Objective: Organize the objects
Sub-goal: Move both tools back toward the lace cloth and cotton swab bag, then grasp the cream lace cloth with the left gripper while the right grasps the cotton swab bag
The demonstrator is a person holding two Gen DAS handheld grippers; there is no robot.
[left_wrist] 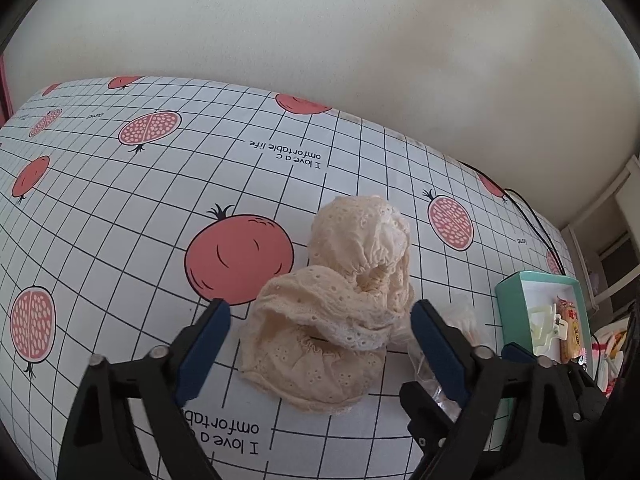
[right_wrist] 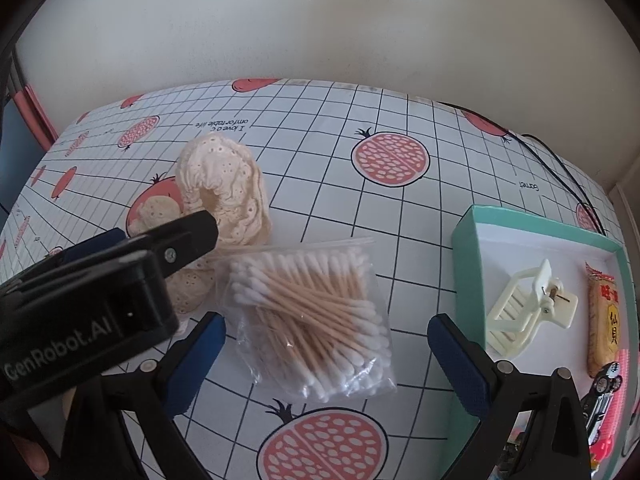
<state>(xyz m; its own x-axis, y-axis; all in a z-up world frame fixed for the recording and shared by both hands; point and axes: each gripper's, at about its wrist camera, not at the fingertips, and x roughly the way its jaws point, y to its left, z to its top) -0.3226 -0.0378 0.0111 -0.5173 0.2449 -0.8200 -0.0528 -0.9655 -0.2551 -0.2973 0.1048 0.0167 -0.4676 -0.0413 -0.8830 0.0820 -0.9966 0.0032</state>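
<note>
Two cream lace fabric pieces (left_wrist: pixel 332 300) lie bunched together on the pomegranate-print tablecloth (left_wrist: pixel 120 208). My left gripper (left_wrist: pixel 320 312) is open, its blue pads on either side of the nearer piece and not closed on it. In the right wrist view the lace (right_wrist: pixel 224 196) sits at the left, partly hidden by the left tool's black housing (right_wrist: pixel 80 320). A clear bag of cotton swabs (right_wrist: pixel 312 320) lies in front of my right gripper (right_wrist: pixel 326 322), which is open and holds nothing. The bag's edge (left_wrist: pixel 460 320) shows beside the lace.
A teal box (right_wrist: pixel 472 248) stands at the right and holds a cream hair clip (right_wrist: pixel 528 308), a snack packet (right_wrist: pixel 602 320) and a toy car (right_wrist: pixel 604 388). A black cable (right_wrist: pixel 560 168) runs along the back right. The wall rises behind the table.
</note>
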